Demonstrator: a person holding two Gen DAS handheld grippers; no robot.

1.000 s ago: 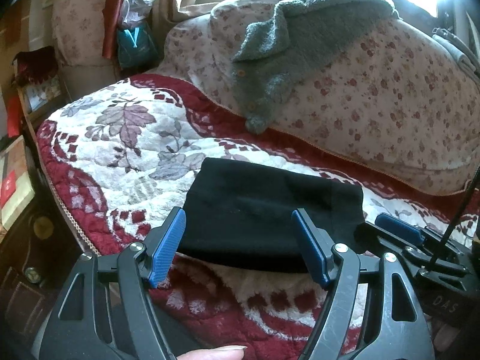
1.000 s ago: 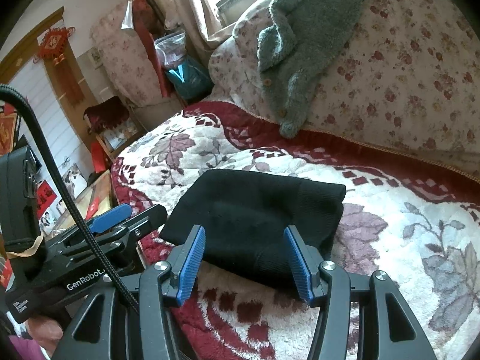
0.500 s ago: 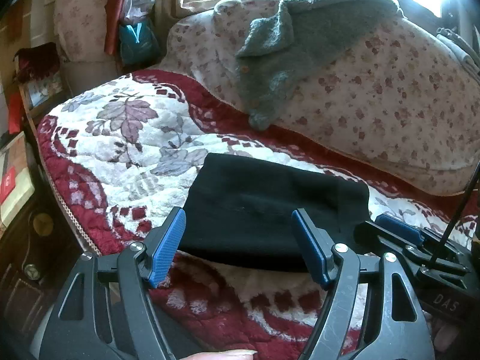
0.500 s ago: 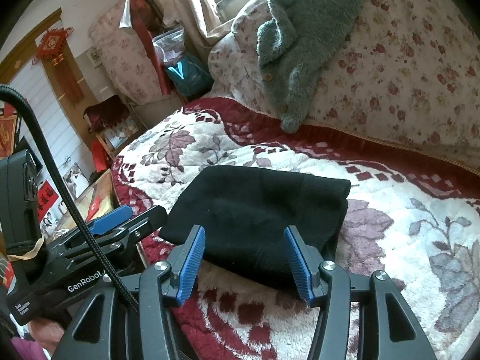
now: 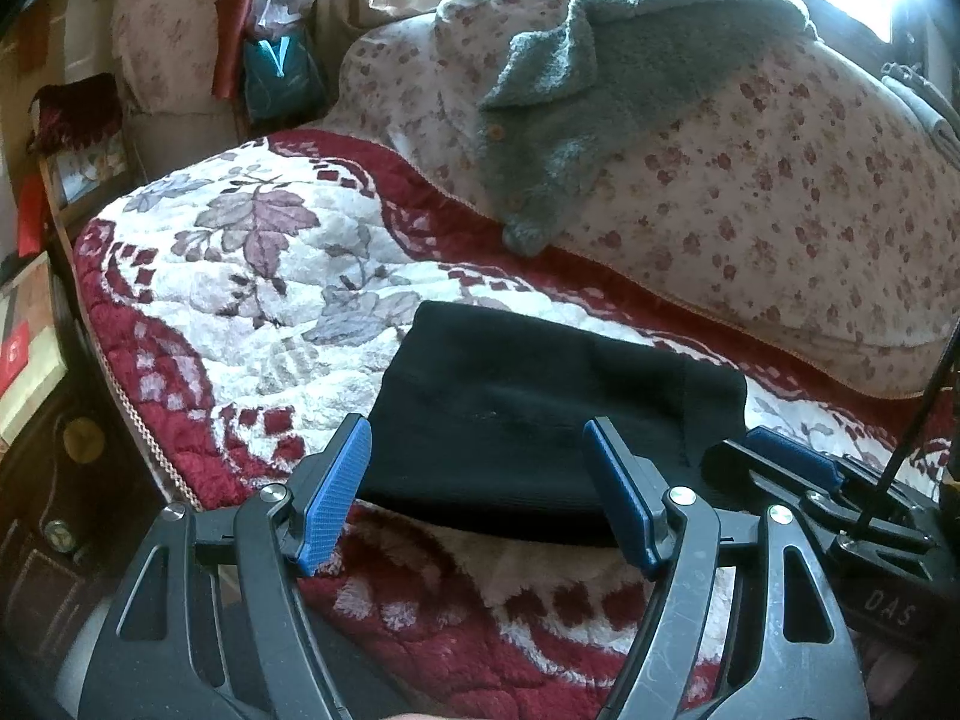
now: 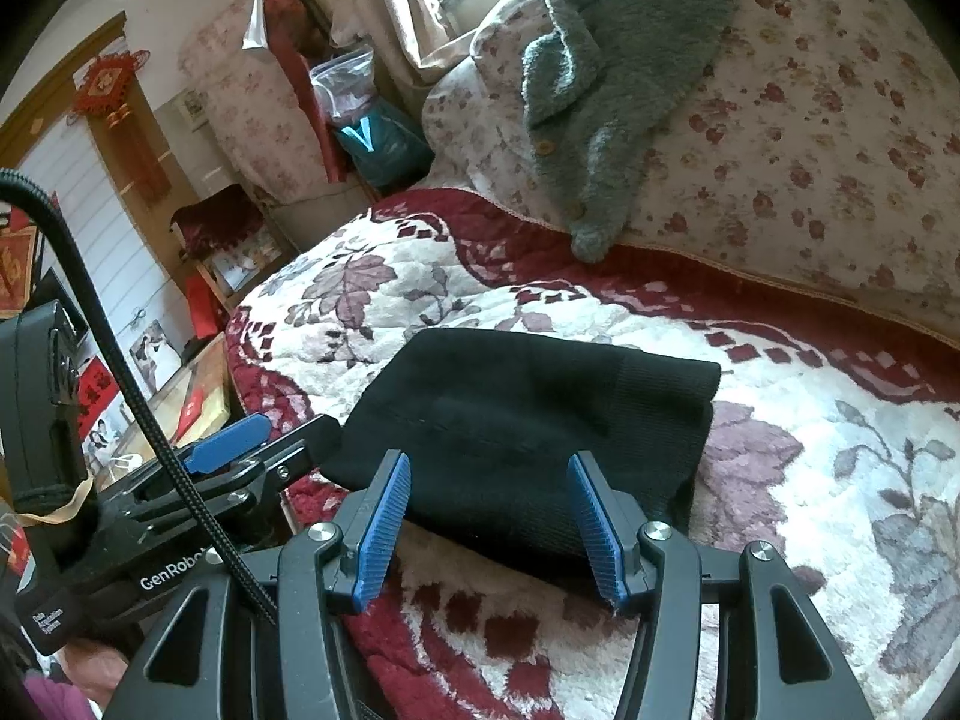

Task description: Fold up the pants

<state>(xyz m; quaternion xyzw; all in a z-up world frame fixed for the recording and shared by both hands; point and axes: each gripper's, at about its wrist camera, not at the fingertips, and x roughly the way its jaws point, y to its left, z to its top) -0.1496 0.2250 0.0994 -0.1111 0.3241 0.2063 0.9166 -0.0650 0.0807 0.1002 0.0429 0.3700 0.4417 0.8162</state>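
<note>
- Pants (image 5: 540, 426): black, folded into a compact, thick rectangle with a ribbed band along the right end; they lie flat on the bed, close to its near edge.
- Left gripper (image 5: 480, 492): held low over the near edge of the bed, pointing at the pants; its blue fingers (image 5: 333, 492) are spread wide and hold nothing, and the near edge of the pants shows between them.
- Right gripper (image 6: 492, 516): just beside the left one, aimed the same way; its fingers (image 6: 384, 534) are likewise spread wide and empty, framing the near edge of the pants.
- Bed cover (image 5: 270, 276): plush, red and white with a leaf pattern, directly beneath the pants.
- Floral quilt (image 5: 780, 210): piled up along the far side of the bed, well apart from the pants.
- Grey-green cardigan (image 5: 576, 96): fuzzy, buttoned, draped over the quilt.
</note>
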